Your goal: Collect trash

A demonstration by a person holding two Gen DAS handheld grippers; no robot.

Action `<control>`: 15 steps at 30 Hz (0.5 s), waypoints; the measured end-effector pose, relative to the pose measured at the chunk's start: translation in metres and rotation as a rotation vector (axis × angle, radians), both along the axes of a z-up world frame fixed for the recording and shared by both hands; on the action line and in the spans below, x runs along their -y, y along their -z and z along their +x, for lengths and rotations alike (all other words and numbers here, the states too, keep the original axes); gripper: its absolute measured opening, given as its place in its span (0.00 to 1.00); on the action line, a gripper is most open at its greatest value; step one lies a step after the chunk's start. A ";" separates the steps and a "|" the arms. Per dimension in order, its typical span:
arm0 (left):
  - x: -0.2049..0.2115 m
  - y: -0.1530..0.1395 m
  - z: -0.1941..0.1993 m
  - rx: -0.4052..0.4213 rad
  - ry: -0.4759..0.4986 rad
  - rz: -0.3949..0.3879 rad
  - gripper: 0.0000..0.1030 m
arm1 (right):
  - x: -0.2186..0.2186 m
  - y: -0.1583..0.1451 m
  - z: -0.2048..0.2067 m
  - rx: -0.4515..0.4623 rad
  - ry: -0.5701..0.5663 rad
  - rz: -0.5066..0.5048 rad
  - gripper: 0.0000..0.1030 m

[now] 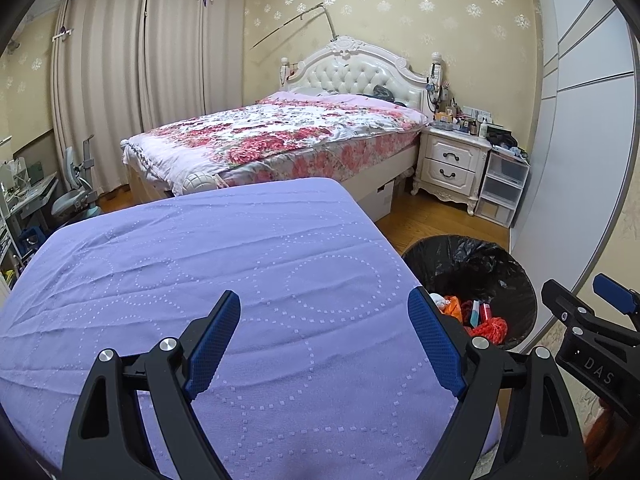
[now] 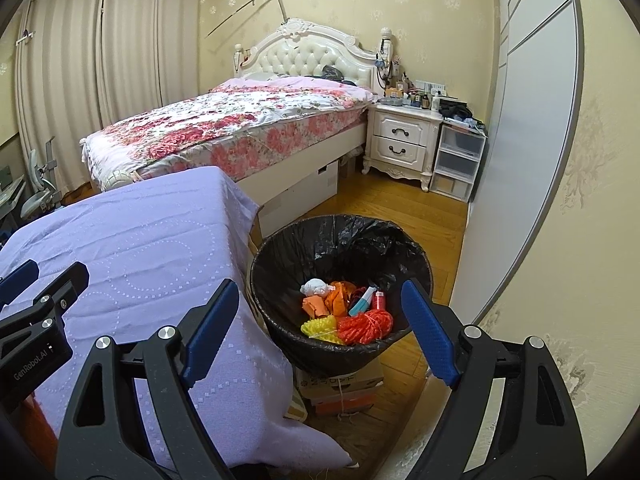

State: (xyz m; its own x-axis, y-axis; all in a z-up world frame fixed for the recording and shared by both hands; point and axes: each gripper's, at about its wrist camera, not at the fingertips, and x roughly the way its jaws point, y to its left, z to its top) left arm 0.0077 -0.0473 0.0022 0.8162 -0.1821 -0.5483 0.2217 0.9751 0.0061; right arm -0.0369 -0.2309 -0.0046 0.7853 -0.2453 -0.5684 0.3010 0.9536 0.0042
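Note:
A black-lined trash bin (image 2: 276, 276) stands on boxes to the right of a table with a lilac cloth (image 1: 208, 256). In it lie a red rope bundle (image 2: 365, 326), a yellow net piece (image 2: 319, 326), orange scraps (image 2: 328, 302), a white wad (image 2: 316, 287) and a red bottle (image 2: 379, 300). The bin also shows in the left wrist view (image 1: 500, 276). My left gripper (image 1: 324, 340) is open and empty above the cloth. My right gripper (image 2: 320, 332) is open and empty above the bin's near rim. No trash shows on the cloth.
A bed with a floral cover (image 1: 280, 136) stands behind the table. A white nightstand (image 2: 404, 140) and plastic drawers (image 2: 458, 160) stand at the far right. A wardrobe wall (image 2: 520, 160) runs along the right. Cardboard boxes (image 2: 340, 388) sit under the bin.

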 end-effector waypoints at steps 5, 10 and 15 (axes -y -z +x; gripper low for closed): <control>0.000 0.001 0.000 -0.001 -0.003 -0.001 0.81 | 0.000 0.000 0.000 -0.001 -0.001 0.001 0.79; -0.001 0.000 -0.002 -0.003 -0.005 -0.003 0.81 | 0.000 0.001 0.000 0.000 0.000 0.000 0.79; -0.002 0.000 -0.002 -0.003 -0.006 -0.005 0.81 | -0.001 0.000 0.000 0.000 -0.001 0.001 0.79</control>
State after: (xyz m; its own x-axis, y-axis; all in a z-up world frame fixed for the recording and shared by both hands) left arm 0.0052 -0.0451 0.0025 0.8157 -0.1801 -0.5497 0.2161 0.9764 0.0009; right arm -0.0371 -0.2301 -0.0048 0.7855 -0.2443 -0.5686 0.3002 0.9539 0.0048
